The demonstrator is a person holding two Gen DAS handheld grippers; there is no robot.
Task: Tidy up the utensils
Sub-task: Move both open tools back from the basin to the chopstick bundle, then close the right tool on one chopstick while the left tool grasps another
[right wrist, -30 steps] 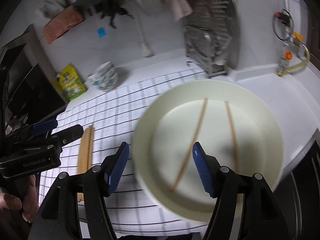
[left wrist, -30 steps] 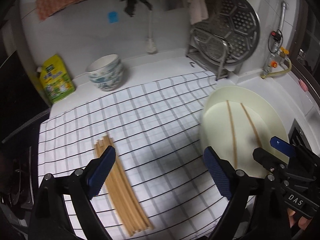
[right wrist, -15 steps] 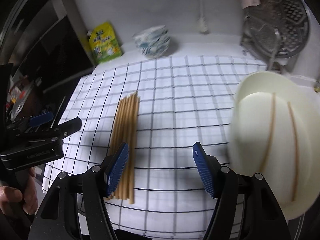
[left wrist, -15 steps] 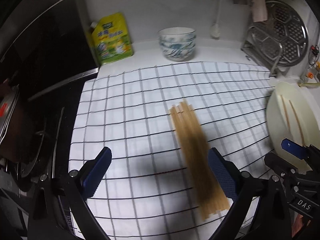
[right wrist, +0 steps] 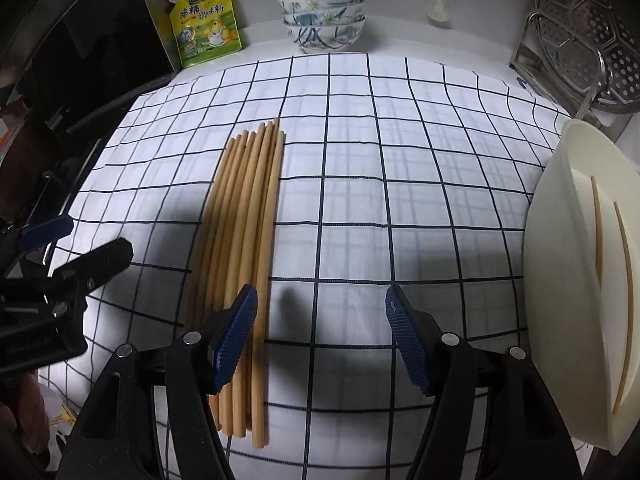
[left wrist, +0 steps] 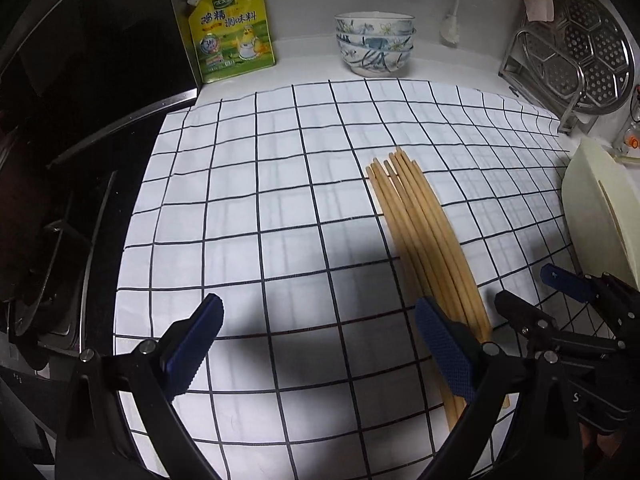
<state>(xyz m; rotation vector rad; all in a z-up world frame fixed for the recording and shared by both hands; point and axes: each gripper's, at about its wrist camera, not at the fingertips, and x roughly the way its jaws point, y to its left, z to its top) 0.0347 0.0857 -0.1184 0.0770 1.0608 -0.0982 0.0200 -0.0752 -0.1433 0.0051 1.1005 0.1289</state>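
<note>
Both grippers, left [left wrist: 318, 344] and right [right wrist: 320, 334], wide; chopstick bundle [right wrist: 244, 240] mid-cloth [right wrist: 400, 160], plate [right wrist: 560, 280] at edge.

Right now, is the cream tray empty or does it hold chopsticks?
Not empty. The tray holds two chopsticks, lying apart from each other on its floor; the rest of the chopsticks lie bundled on the checked cloth.

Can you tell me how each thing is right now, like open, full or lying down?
Left tool: open, holding nothing.
Right tool: open, holding nothing.
Chopstick bundle: lying flat on the checked cloth.
Cream tray: holds two chopsticks.
Bowls: stacked upright.
Yellow pouch: standing, capped.
</note>
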